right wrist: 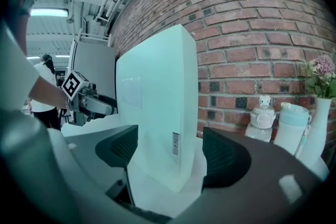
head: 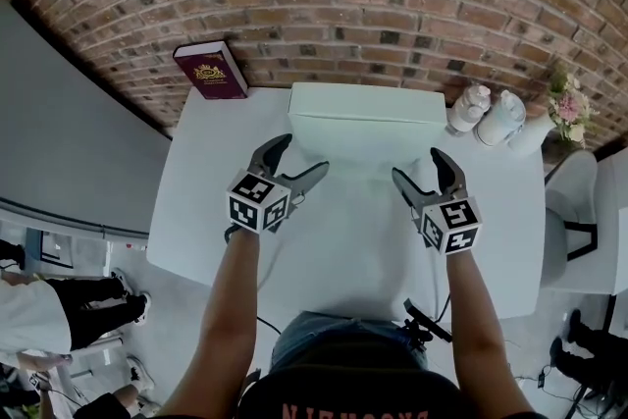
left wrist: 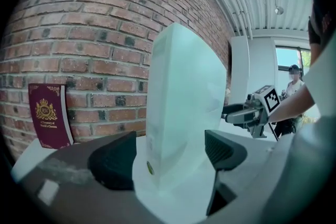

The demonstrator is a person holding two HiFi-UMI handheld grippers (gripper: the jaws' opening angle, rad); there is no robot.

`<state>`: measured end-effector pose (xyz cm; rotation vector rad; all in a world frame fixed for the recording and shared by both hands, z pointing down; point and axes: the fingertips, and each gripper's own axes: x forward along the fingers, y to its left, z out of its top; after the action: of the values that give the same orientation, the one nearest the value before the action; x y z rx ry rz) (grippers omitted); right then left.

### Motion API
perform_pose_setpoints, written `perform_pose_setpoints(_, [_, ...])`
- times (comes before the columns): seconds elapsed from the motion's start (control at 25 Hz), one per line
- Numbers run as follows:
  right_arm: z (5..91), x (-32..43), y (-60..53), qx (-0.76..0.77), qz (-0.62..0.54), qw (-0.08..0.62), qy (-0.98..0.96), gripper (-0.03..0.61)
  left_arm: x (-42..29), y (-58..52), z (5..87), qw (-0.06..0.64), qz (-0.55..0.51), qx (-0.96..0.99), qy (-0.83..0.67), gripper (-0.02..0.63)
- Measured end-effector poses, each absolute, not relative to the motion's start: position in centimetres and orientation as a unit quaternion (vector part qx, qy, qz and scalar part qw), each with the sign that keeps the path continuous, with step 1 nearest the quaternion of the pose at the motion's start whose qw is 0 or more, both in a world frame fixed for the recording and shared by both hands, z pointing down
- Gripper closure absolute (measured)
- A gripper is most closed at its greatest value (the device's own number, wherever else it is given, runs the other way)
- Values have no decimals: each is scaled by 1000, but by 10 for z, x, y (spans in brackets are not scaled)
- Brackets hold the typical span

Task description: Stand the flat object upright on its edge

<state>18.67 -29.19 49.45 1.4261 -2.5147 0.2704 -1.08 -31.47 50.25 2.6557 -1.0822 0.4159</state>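
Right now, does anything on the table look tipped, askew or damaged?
Nothing stands out. The white box stands upright on its edge, with the left gripper and right gripper both open and off it. The maroon book stands against the brick wall, and the two bottles are upright.

White box [head: 368, 140] standing on its edge on the white table [head: 196, 201], near the brick wall [head: 324, 5].
The left gripper [head: 302, 155] and right gripper [head: 417, 164] sit before its two ends, jaws spread (contact is hard to judge from above). A maroon book [head: 210, 69] stands far left; two white bottles [head: 469, 107] and a flower vase [head: 535, 134] stand far right.
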Motion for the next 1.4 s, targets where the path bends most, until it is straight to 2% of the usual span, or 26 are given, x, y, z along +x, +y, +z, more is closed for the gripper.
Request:
perform_pose_setpoints(0.44, [490, 194, -282, 484, 96, 102, -864, 204, -15, -296, 501, 125, 124, 903, -391, 204])
perform_pose_setpoints(0.84, [476, 190, -258, 512, 88, 86, -850, 354, -26, -276, 487, 110, 105, 909, -389, 208])
perform_pose_setpoints(1.04, [460, 186, -238, 523, 80, 73, -845, 434, -30, -261, 468, 90, 87, 911, -393, 300])
perform_pose_setpoints(1.24, [443, 179, -219, 529, 67, 66, -843, 491, -30, -247, 449, 72, 77, 914, -393, 356])
perform_pose_setpoints(1.4, [426, 174, -204, 534, 49, 60, -842, 558, -31, -234, 434, 59, 67, 913, -398, 434])
